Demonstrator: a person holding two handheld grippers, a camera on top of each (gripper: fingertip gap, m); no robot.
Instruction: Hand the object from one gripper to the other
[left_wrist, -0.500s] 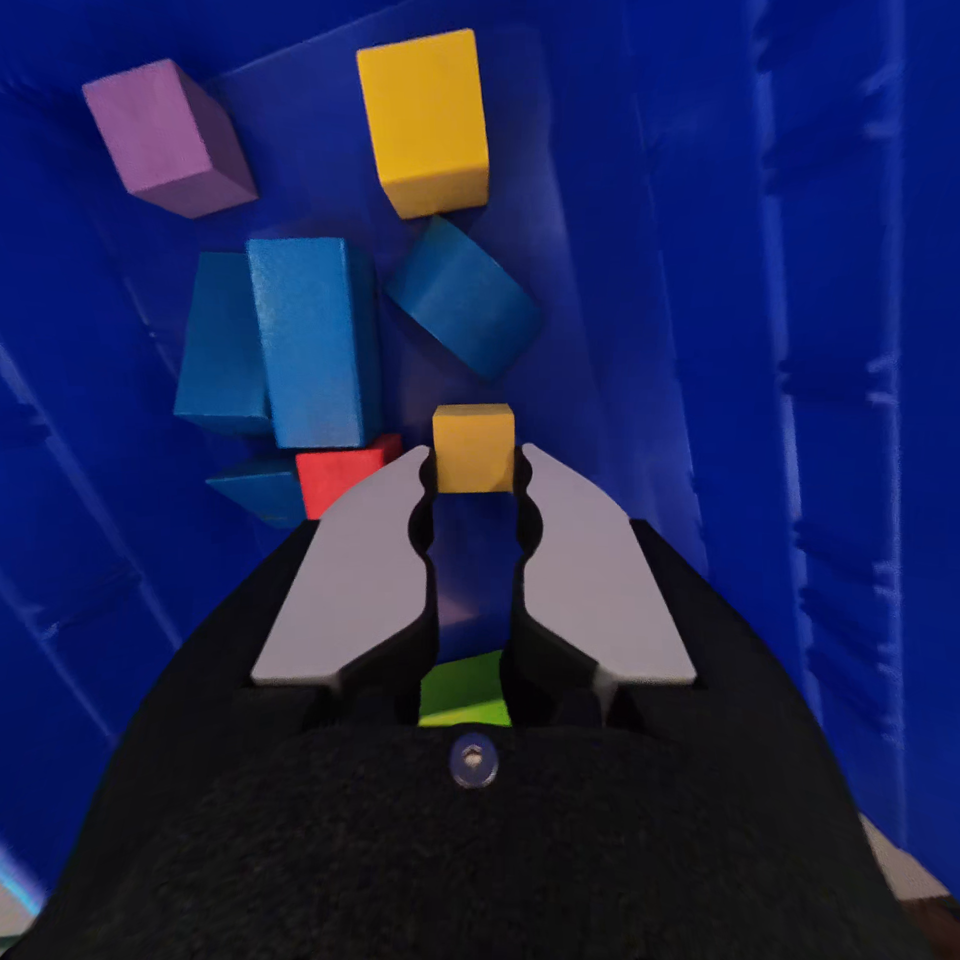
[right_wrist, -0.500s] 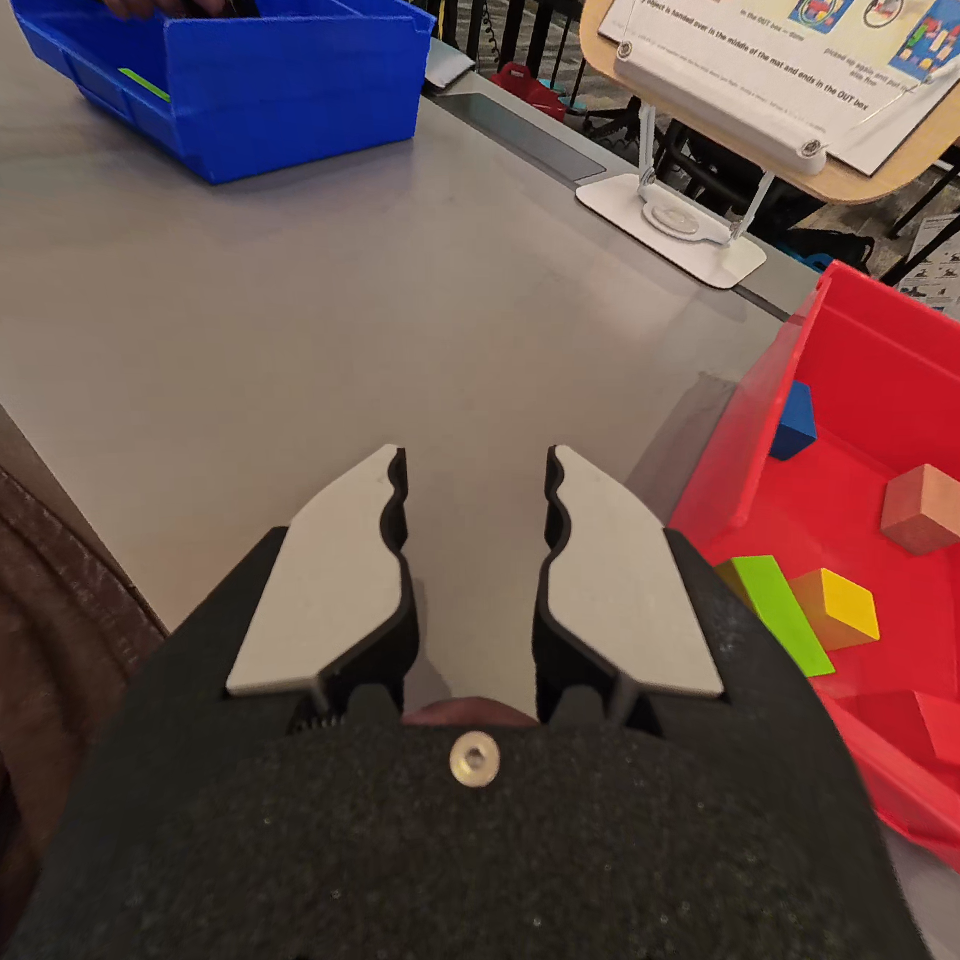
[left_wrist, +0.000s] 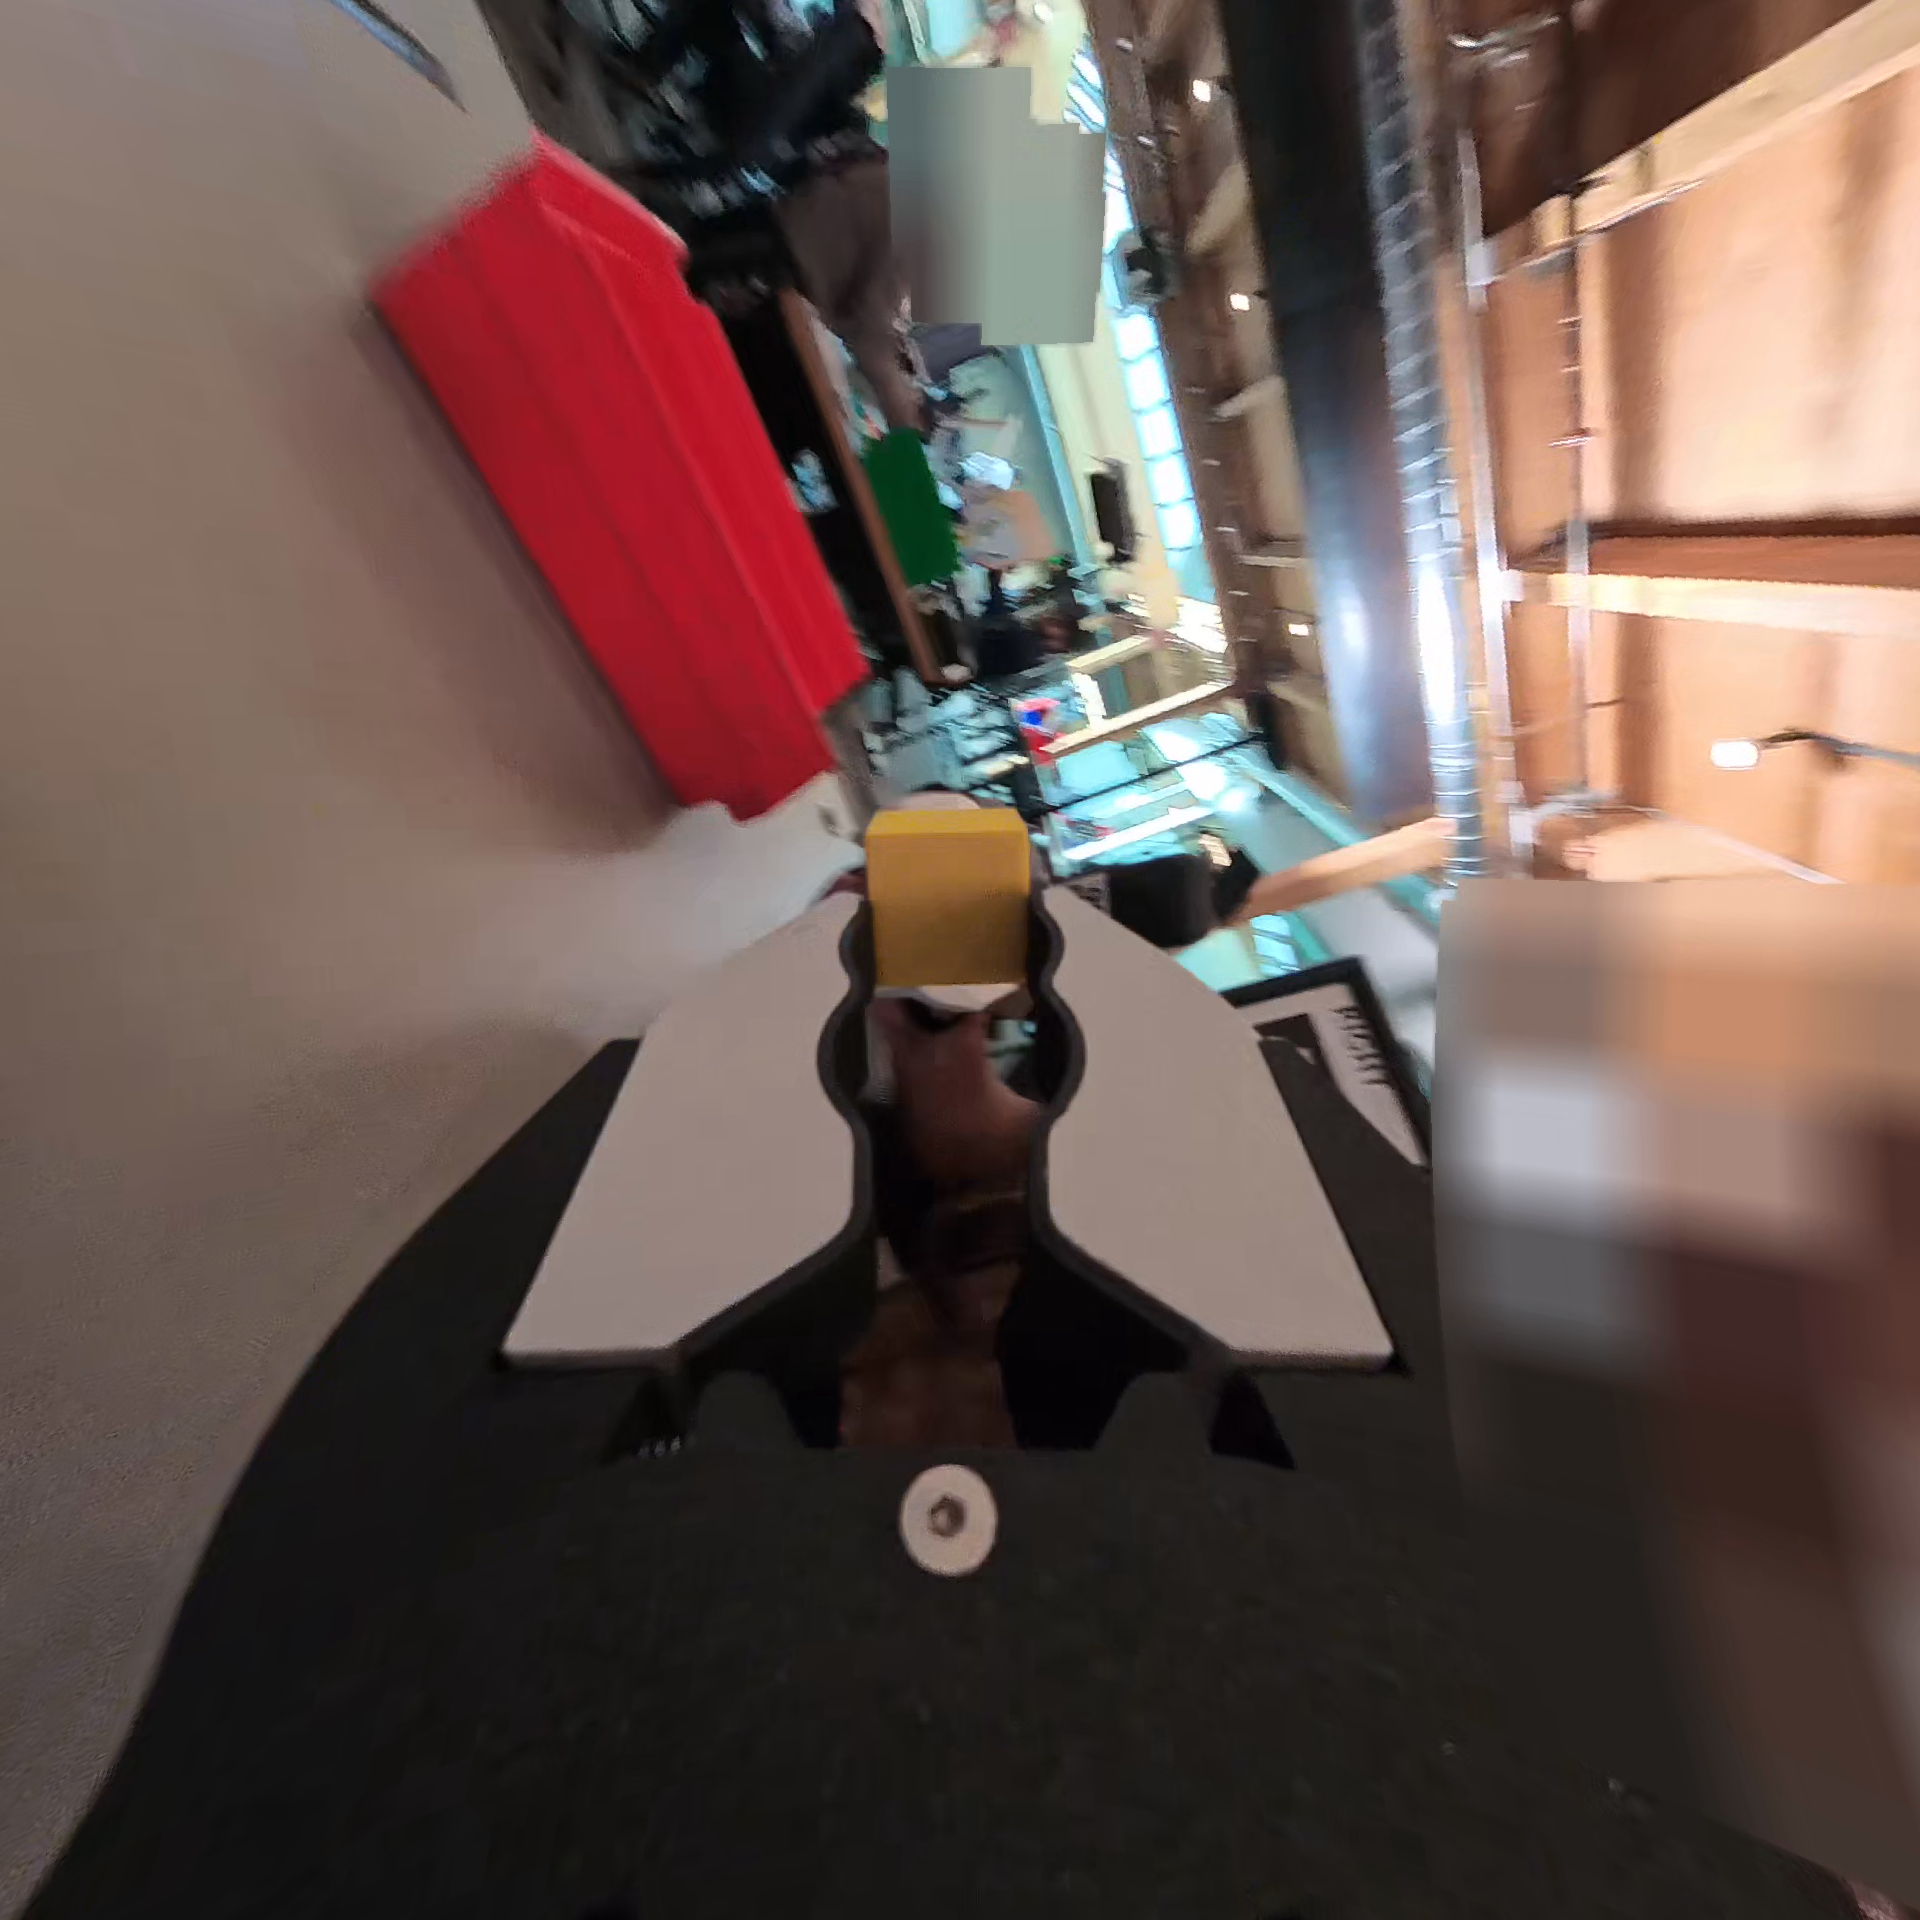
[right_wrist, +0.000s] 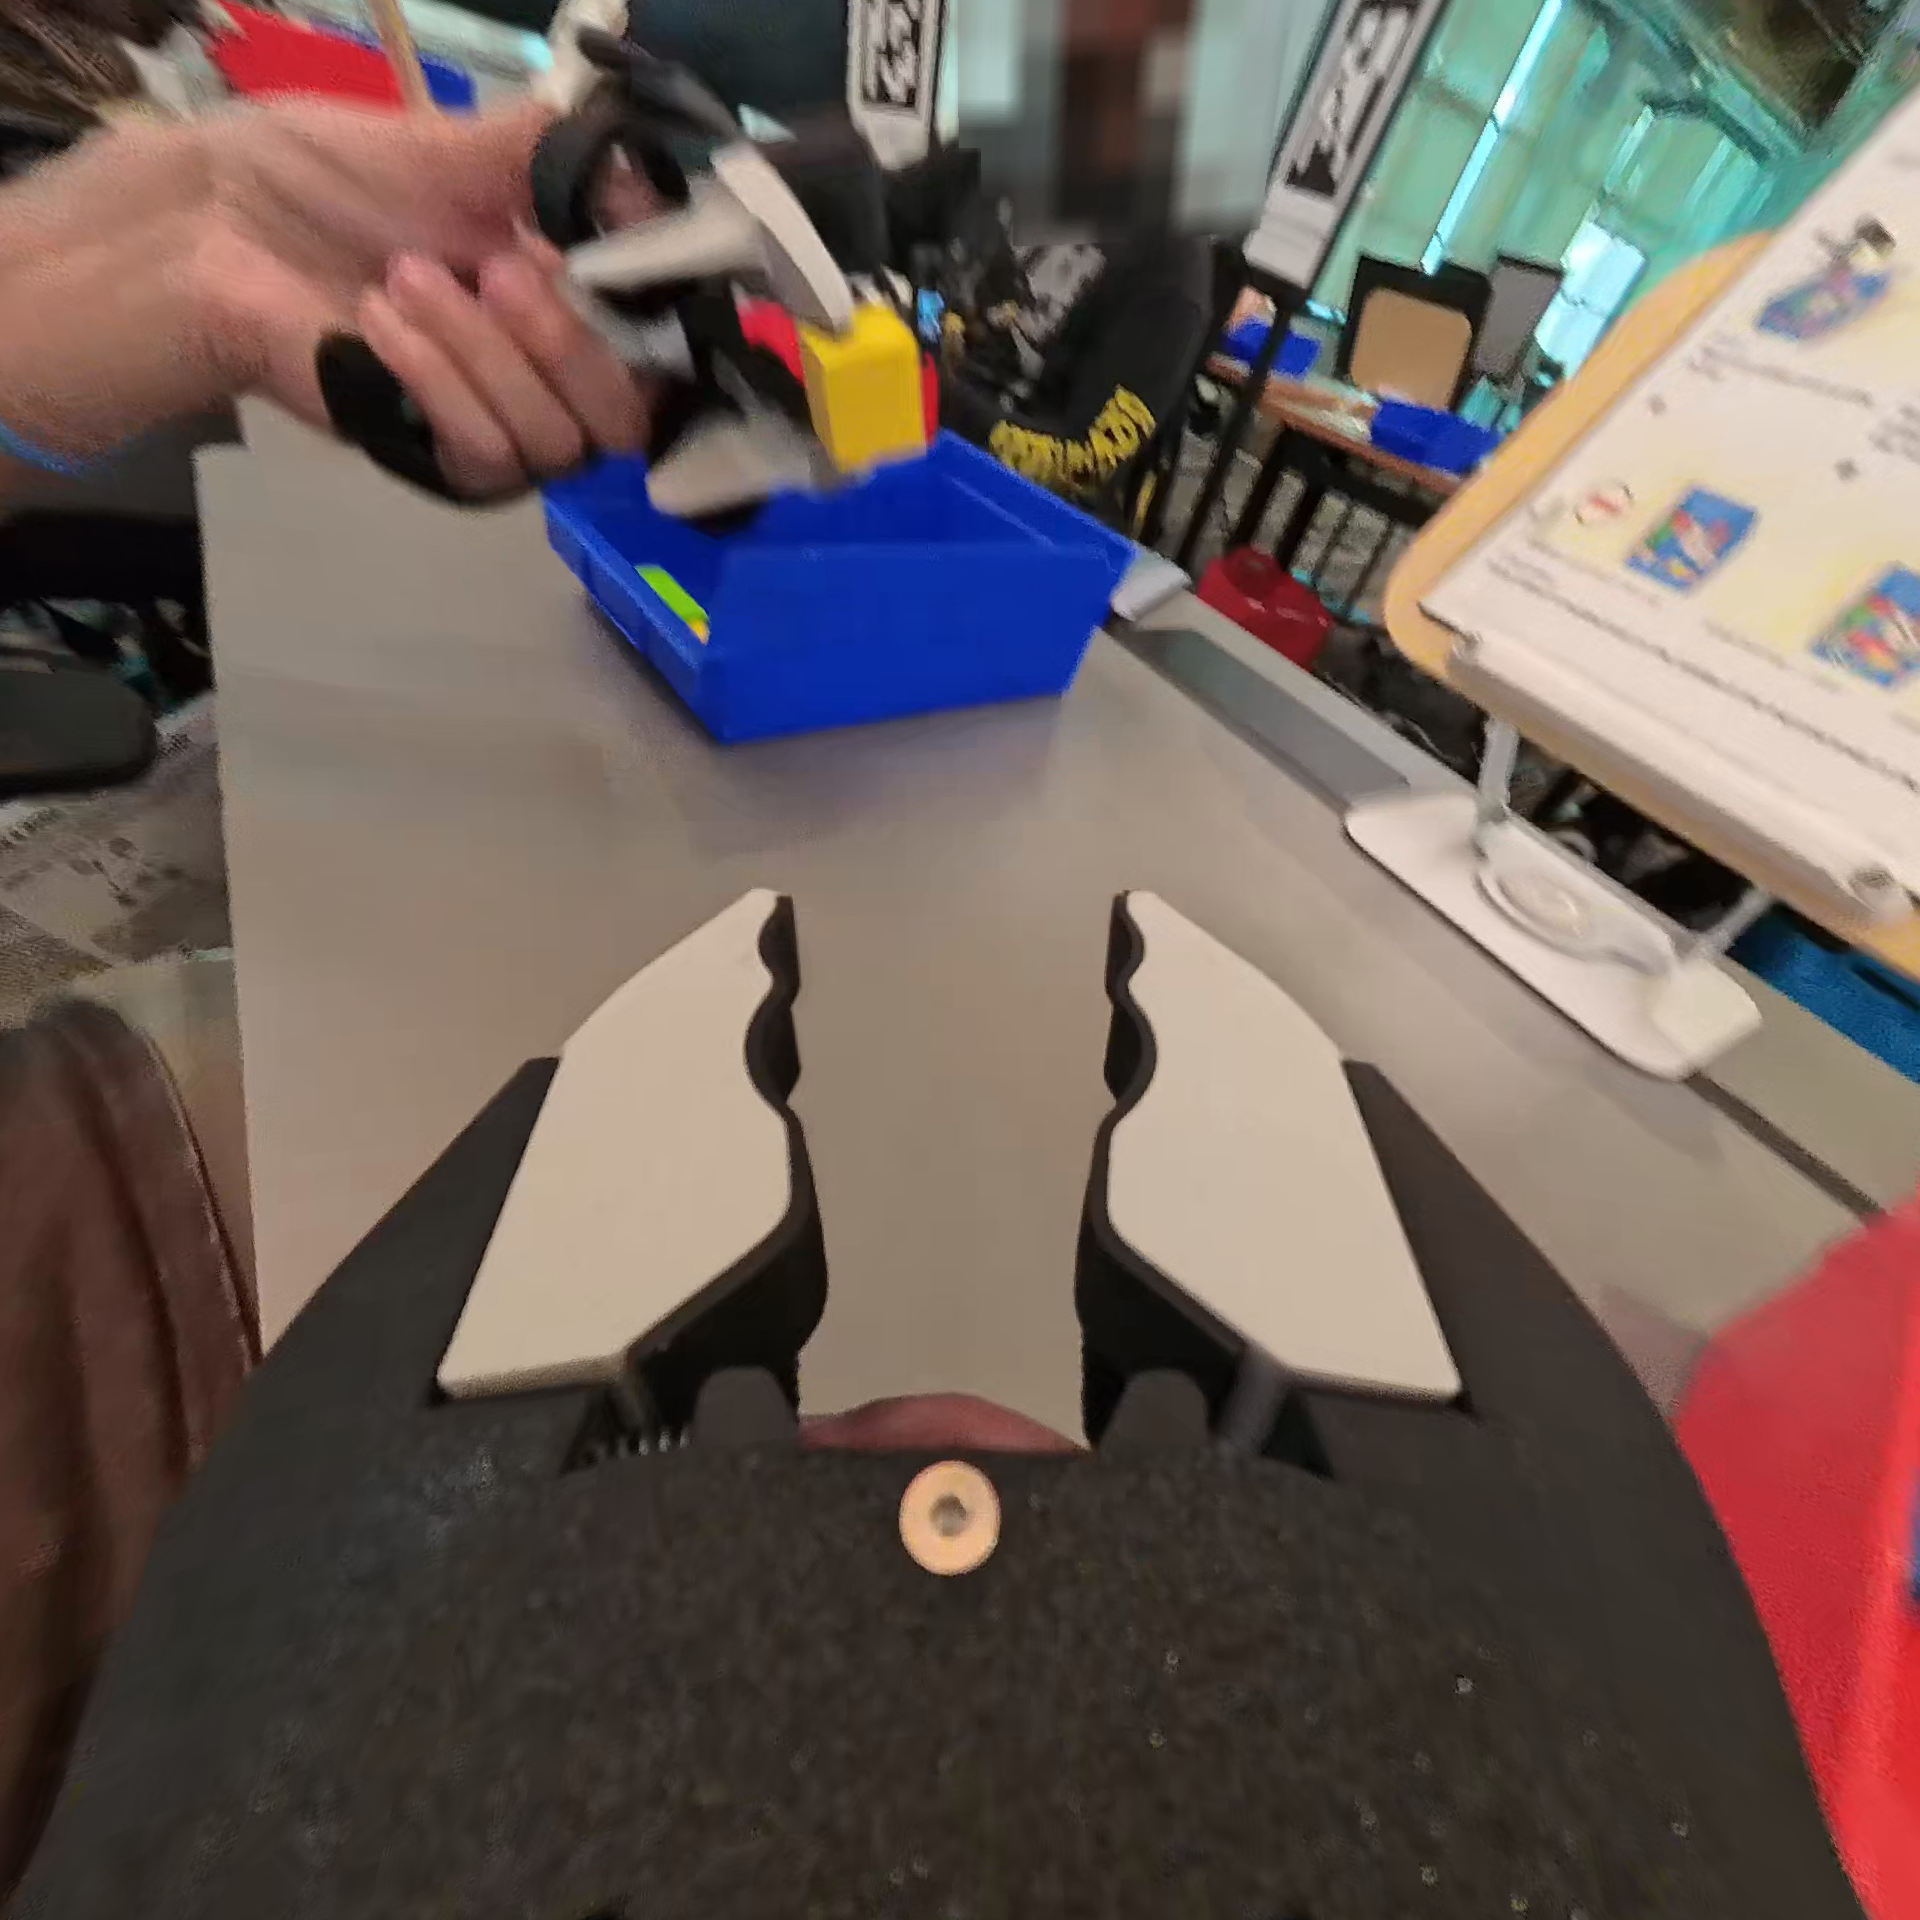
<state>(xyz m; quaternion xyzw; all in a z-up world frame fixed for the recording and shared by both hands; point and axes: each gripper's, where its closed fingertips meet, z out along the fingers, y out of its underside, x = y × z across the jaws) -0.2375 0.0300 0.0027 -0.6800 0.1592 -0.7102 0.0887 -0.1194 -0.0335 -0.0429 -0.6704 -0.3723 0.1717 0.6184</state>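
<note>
My left gripper (left_wrist: 948, 925) is shut on a small yellow block (left_wrist: 948, 896), held at its fingertips. The left wrist view is rolled on its side. In the right wrist view the same left gripper (right_wrist: 831, 395), held by a hand (right_wrist: 312, 291), carries the yellow block (right_wrist: 864, 387) in the air above the blue bin (right_wrist: 894, 613). My right gripper (right_wrist: 951, 914) is open and empty, low over the grey table (right_wrist: 520, 810), well short of the block.
The blue bin holds a green block (right_wrist: 670, 592). A red bin (left_wrist: 613, 488) lies on the table; its corner shows in the right wrist view (right_wrist: 1808, 1507). A white stand (right_wrist: 1558, 914) with an instruction board (right_wrist: 1714, 582) is at the right.
My left gripper has lifted the yellow block out of the blue bin and rolled sideways. My right gripper has tilted up toward the blue bin, still open.
</note>
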